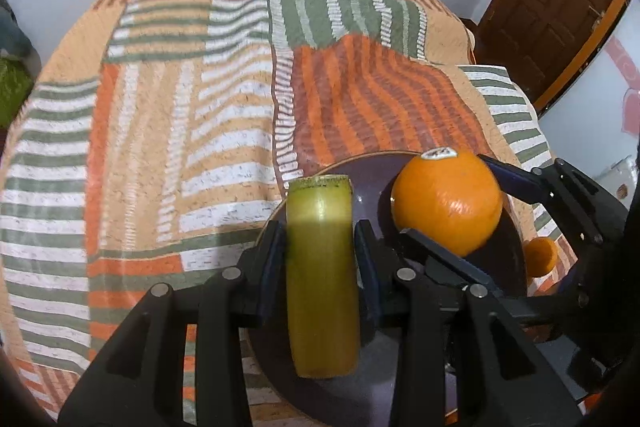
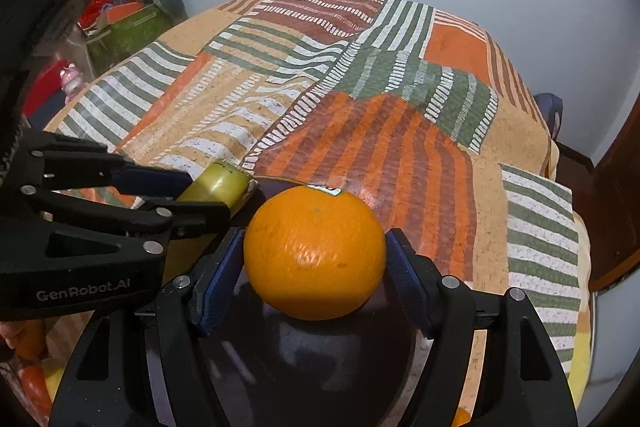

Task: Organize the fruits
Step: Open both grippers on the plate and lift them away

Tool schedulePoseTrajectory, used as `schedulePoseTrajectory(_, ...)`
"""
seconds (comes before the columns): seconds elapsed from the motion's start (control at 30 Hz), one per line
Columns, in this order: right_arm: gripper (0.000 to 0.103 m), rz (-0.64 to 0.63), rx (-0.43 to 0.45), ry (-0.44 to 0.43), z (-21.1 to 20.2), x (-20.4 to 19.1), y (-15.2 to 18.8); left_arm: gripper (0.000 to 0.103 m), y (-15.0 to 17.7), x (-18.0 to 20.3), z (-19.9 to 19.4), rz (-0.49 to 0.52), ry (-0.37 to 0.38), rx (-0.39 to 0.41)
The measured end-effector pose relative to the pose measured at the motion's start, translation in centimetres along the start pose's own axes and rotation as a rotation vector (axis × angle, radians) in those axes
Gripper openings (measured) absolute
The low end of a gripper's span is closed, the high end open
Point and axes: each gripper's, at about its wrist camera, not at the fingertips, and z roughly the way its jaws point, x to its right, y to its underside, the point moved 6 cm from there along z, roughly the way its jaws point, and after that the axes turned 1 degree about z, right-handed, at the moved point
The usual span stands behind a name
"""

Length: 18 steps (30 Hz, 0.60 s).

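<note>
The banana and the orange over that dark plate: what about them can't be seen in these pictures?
- Banana: its lower end, left wrist view, cut off behind the left tongs.
- Orange: sticker print too small, blurred, both views.
- Whether the orange touches the plate: right wrist view, underside hidden by the fruit itself between the right tongs.
- Small orange fruit: half hidden by the plate rim, left wrist view.
</note>
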Motion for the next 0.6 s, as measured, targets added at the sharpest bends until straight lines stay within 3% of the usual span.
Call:
schedulePoseTrajectory(0.1,0.071,-0.009,-0.004,-0.003,-0.5,-0.3,0.1,0.045,0.2,0.1,-1.3,-0.011,-0.002,0.025)
schedulePoseTrajectory(0.23,0.075,-0.015,0.029,0.021,-2.3,-0.3,-0.1,0.046,0.8,0.1,-3.5,-0.023,-0.016,0.061)
schedulePoseTrajectory(0.6,0.079,0.037,0.130,0.050,-9.7,0.8,0.3,0.062,3.8,-0.4,-11.7,-0.028,-0.067,0.176)
